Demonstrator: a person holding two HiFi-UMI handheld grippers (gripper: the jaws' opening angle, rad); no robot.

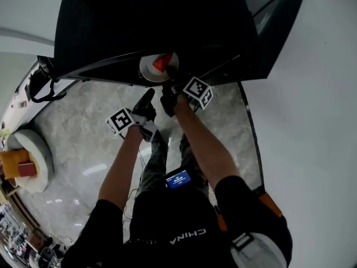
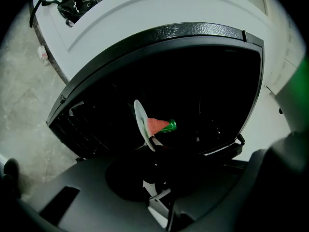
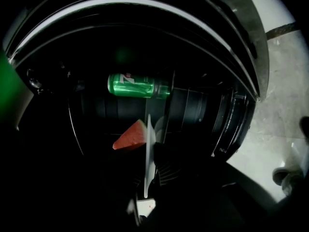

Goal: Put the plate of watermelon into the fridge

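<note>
Under me is grey marbled floor, glossy, with a small lit screen at my waist. At 9 o'clock on the floor sits a pale round seat carrying something orange, and a plain white wall fills the 3 o'clock side.

Just ahead of my hands, my right gripper is clamped nearly closed on the rim of the plate. Its own view shows the plate edge-on between the jaws, with the watermelon wedge at 9 o'clock of that edge. My left gripper hangs beside it at 8 o'clock of the plate, and I cannot tell how its jaws stand. The plate sits at 12 o'clock, at the mouth of the fridge, in front of its dark inside.

Only the right gripper view reaches deeper — a green can lies on its side beyond the plate. Only the left gripper view shows the plate's face, the wedge's green rind, and a white top at 11 o'clock.
</note>
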